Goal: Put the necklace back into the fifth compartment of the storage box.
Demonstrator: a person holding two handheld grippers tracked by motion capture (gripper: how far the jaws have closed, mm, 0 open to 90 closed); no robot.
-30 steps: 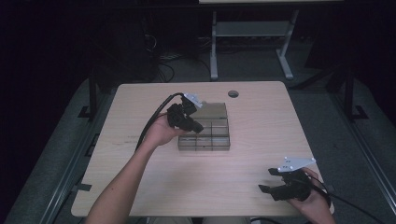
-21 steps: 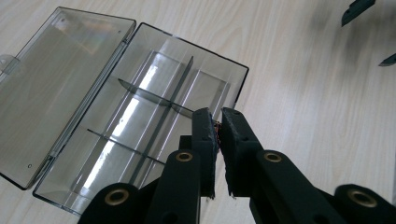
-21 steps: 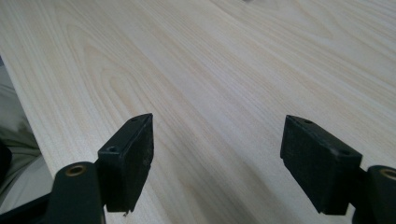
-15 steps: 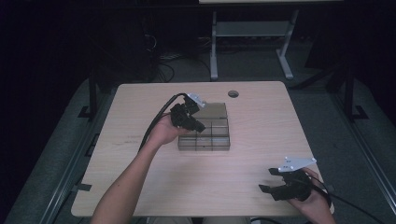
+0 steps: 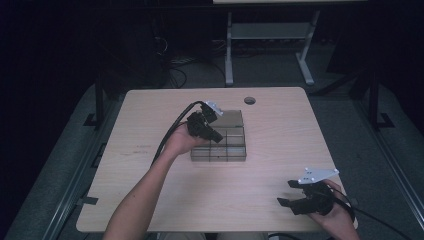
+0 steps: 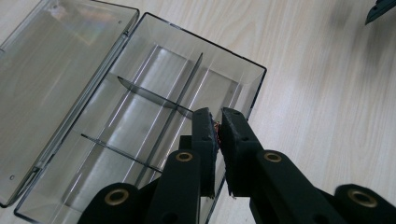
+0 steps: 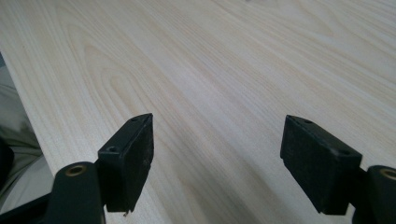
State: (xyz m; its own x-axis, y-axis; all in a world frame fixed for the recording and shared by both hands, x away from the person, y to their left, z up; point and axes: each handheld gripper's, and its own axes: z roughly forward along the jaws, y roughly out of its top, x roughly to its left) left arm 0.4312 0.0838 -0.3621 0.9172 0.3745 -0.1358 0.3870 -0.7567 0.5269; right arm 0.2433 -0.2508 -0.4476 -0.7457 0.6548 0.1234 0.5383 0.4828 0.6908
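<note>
A clear smoky plastic box with several divided compartments lies open mid-table, its lid flat behind it. My left gripper hangs over the box's left side, tilted down. In the left gripper view its jaws stand almost together above a near compartment of the box, pinching a tiny reddish-copper piece; what the piece is I cannot make out. The lid lies to the left. My right gripper rests open near the table's front right corner, and nothing lies between its pads.
The light wooden table has a round cable hole at the back. A metal stand and cables sit on the dark floor beyond. The right gripper's tip shows at the far corner of the left gripper view.
My left gripper has sunk a little toward the box, its jaws still together. The right hand has kept still.
</note>
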